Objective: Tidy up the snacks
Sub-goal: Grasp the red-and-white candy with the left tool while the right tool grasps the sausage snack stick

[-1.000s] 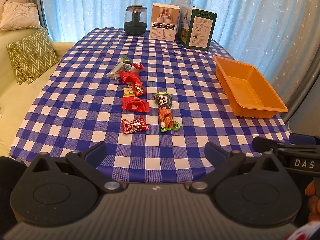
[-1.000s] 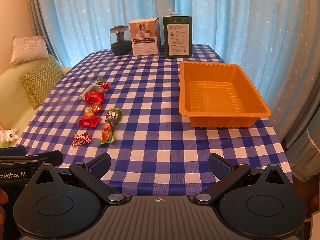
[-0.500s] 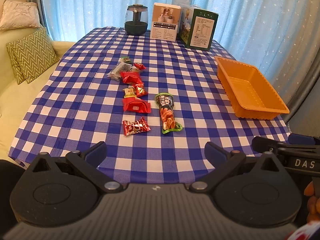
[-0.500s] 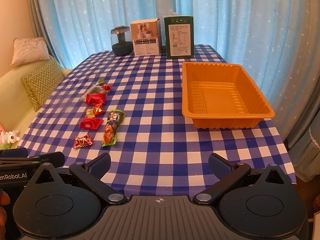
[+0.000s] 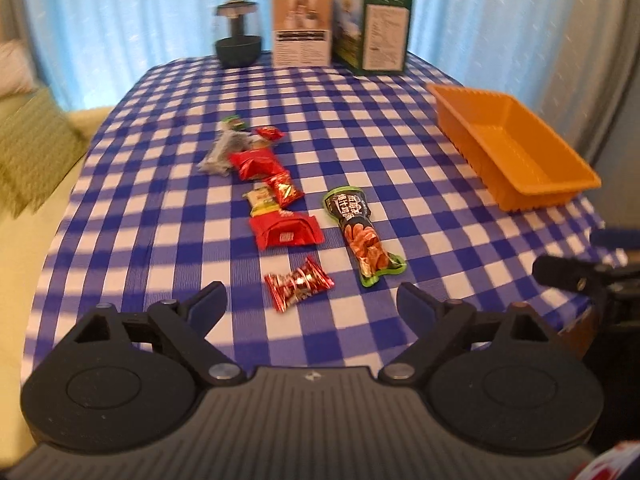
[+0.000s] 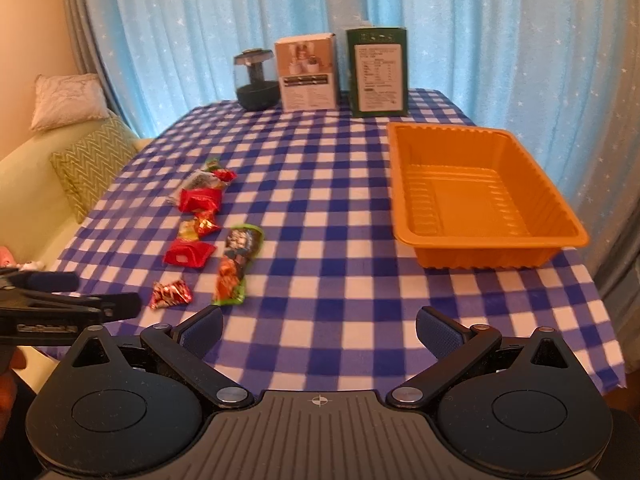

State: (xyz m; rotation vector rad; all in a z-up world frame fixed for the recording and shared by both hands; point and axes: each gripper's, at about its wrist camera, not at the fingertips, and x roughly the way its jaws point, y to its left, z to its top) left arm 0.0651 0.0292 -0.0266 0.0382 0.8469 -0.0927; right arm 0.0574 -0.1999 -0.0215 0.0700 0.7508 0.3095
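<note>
With both the left tongs (image 5: 312,306) and right tongs (image 6: 319,330) gaping empty, the left having just narrowed slightly, the small crinkly red foil-wrapped candy (image 5: 299,283) just ahead of its tips could skid away across the blue-and-white checked tablecloth (image 5: 360,120) if pinched off-centre.

A scattered row of small red foil snack packets (image 5: 276,196) lies on the blue-and-white checked tablecloth (image 5: 400,152), with the long green pouch of snacks (image 5: 362,236) just to its right. Well to the right stands the empty orange plastic tray (image 6: 476,196). Behind them, along the far edge, a dark round jar (image 6: 256,80), a white carton (image 6: 307,72) and a green carton (image 6: 378,72) stand side by side.
</note>
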